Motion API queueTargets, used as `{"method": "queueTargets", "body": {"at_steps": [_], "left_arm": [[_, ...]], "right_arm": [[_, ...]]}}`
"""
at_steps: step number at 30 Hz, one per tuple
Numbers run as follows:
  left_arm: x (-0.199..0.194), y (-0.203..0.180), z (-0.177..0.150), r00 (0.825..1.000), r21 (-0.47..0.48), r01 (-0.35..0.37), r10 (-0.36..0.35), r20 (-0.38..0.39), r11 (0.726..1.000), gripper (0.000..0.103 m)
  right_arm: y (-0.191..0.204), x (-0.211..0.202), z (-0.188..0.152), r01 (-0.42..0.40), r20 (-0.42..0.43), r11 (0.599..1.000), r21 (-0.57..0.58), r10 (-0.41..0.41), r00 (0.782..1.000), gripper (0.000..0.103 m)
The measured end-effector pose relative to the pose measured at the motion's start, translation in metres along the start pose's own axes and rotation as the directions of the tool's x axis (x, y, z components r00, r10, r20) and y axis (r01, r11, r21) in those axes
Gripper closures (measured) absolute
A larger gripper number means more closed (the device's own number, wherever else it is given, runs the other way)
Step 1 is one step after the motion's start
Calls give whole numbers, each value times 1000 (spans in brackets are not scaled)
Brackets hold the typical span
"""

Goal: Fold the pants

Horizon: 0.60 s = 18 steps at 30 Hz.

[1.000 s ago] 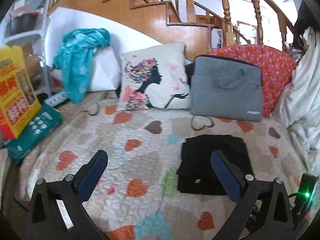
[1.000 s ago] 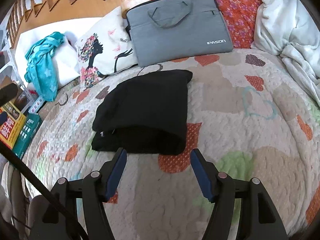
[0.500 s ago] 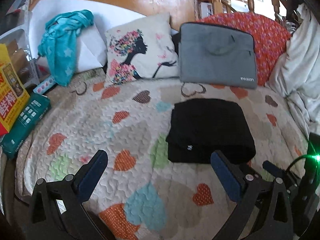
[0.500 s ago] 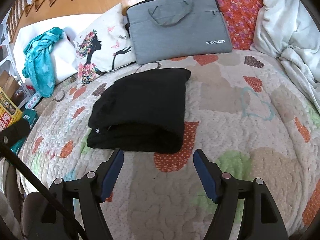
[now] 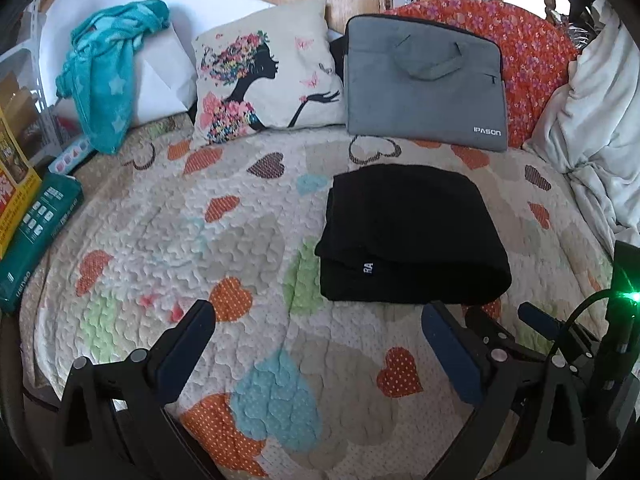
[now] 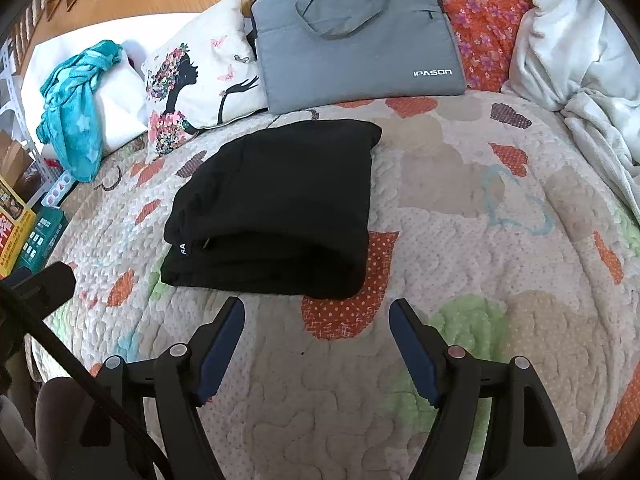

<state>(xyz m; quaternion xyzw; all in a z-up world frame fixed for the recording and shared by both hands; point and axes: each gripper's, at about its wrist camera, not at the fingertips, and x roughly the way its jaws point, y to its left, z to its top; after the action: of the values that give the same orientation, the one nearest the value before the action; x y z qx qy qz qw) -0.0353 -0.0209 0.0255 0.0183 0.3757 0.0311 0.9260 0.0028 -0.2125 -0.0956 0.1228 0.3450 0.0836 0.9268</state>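
left wrist: angled down, left of pants (image 5: 408,236) | right wrist: nearer, facing them | shared: quilt (image 6: 480,208)

A: What do the pants (image 6: 276,204) look like?
B: Black, soft fabric, folded into a compact, roughly rectangular stack of several layers

A: How do they lie?
B: Flat on a quilt (image 6: 460,264) printed with hearts. The rounded fold edge faces the cameras, with layered edges showing at the near left corner. A small white tag there reads "RA"

A: And where on it?
B: Near the middle, just in front of a grey bag (image 5: 424,84) that leans at the back. Nothing rests on them and nothing touches them
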Motion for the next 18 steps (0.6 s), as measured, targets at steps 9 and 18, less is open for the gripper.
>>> {"method": "queueTargets", "body": {"at_steps": [9,18], "left_arm": [[21,9,-7,994,-55,58,-62,-85,997,0],[74,16,-48,960,-74,78,-95,-262,994,1]], "right_arm": [[-8,6,2,5,-19,999,39,-4,1000,23],[-19,-2,1,35,-10,996,86,-34,999,23]]}}
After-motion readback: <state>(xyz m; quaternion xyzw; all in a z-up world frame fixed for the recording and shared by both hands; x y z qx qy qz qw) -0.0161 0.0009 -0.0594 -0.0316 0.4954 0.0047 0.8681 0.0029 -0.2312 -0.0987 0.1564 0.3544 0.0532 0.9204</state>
